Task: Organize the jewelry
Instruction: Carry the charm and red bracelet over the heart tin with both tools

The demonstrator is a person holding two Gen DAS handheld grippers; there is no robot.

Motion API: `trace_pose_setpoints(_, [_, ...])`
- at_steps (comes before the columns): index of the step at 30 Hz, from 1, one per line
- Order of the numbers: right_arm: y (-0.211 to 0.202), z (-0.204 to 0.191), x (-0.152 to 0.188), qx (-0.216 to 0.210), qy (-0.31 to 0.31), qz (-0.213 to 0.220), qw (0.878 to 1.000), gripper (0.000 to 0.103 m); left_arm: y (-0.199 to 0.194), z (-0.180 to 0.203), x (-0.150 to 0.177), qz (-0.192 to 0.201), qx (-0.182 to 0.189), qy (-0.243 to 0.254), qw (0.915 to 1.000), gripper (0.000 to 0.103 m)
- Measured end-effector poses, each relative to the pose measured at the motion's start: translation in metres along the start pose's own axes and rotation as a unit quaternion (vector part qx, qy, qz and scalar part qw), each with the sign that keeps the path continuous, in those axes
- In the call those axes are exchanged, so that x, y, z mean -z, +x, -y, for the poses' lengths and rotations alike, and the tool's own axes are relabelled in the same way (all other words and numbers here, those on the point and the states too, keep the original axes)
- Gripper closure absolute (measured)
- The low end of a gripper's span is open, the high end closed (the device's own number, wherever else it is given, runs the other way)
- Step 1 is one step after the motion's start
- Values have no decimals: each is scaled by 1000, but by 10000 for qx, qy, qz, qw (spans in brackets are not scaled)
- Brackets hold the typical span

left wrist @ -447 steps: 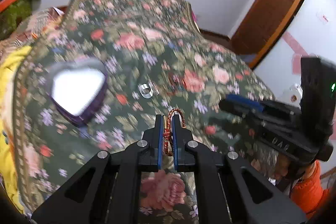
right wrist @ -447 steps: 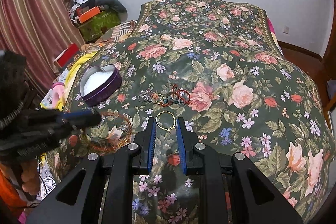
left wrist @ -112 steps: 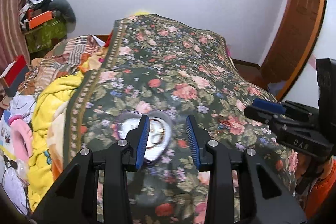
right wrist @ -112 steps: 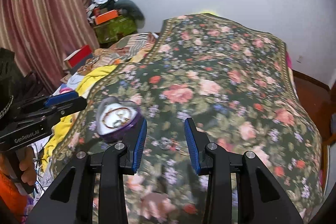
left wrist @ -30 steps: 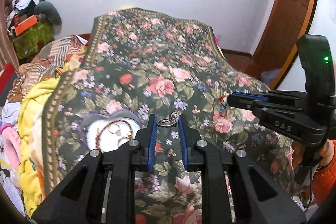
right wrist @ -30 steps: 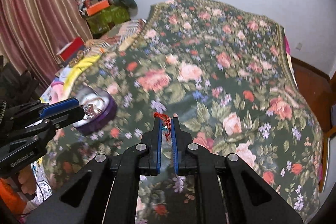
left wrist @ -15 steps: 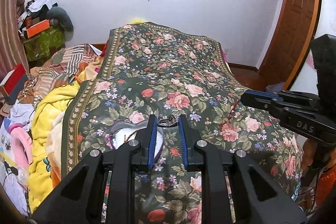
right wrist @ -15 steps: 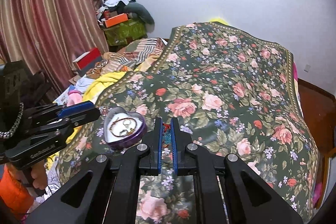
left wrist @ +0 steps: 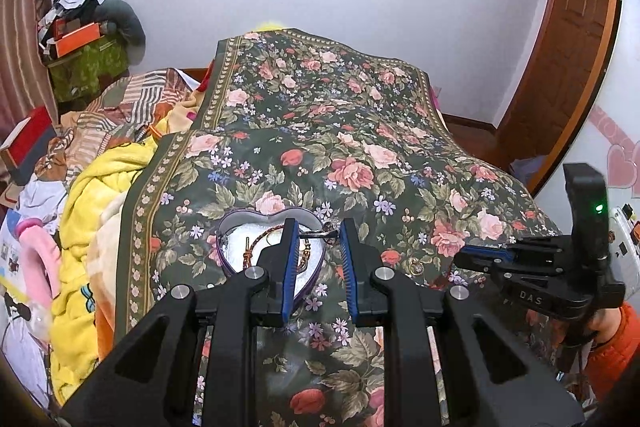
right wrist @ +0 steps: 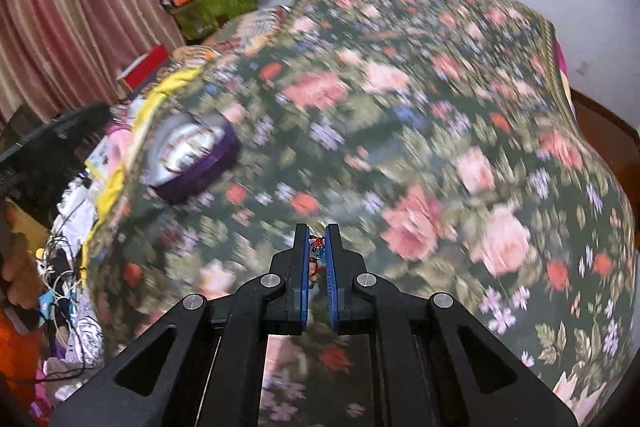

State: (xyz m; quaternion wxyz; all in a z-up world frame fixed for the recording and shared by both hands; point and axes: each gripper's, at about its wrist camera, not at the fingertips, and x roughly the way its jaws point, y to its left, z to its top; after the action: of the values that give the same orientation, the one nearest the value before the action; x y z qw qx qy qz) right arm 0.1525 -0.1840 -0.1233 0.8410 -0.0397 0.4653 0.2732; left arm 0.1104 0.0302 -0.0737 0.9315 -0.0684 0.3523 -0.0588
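The left gripper (left wrist: 318,237) hangs over the heart box (left wrist: 240,223) on the bed (left wrist: 360,163). Its jaws are wide apart, and a silver ring (left wrist: 322,234) sits between their tips. The right gripper (right wrist: 317,241) has its jaws squeezed tight on a red string bracelet (right wrist: 316,247).

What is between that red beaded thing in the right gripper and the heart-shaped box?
Nothing visible: only bare floral bedspread lies between the red bracelet, clamped in the right gripper, and the open heart box, though this view is blurred.

A heart-shaped box (left wrist: 236,223) holding bracelets (left wrist: 256,247) sits on the bedspread (left wrist: 360,131), left of a ring (left wrist: 416,265).
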Motion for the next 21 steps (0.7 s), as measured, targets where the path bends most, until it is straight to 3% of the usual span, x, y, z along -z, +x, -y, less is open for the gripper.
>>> trace_pose_setpoints(10, [-12,23,-5,94,308,181,9993,96,10,-2,3,-85,7,-45,10000,84])
trace_pose_setpoints(21, [-26,-30,-20,-538,-272,468,9971,96,9,-13,6,-86,-27,-156,9998,84])
